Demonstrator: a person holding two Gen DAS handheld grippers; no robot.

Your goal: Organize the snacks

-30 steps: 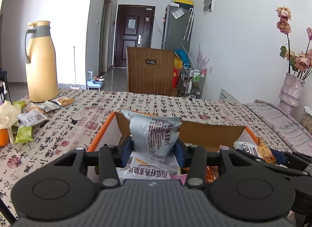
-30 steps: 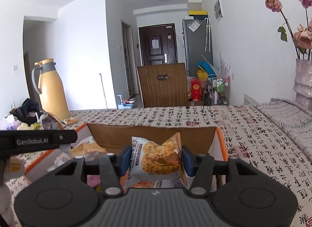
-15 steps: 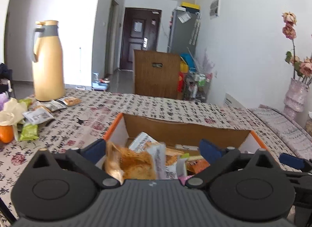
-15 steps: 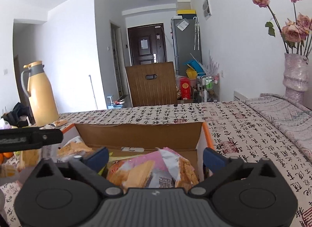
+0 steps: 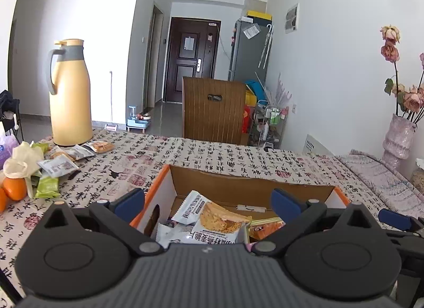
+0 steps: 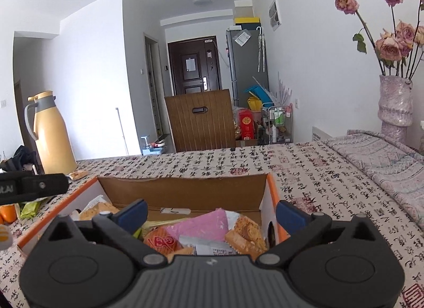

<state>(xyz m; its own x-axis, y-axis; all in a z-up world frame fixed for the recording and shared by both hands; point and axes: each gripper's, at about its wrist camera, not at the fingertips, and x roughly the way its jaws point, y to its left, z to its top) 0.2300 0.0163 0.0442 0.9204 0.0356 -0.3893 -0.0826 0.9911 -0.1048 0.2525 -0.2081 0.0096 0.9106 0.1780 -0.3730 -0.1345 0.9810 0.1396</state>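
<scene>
Both snack packets dropped into cardboard box; left tongs, right tongs just opened, spread wide, empty.

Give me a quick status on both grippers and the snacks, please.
Left gripper and right gripper open, empty. Snack packets in cardboard box. More packets on table. Nothing blocking.

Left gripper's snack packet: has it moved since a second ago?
Yes. The snack packet has dropped from between the left gripper pads into the cardboard box, below its rim; jaws have just been opening.
</scene>
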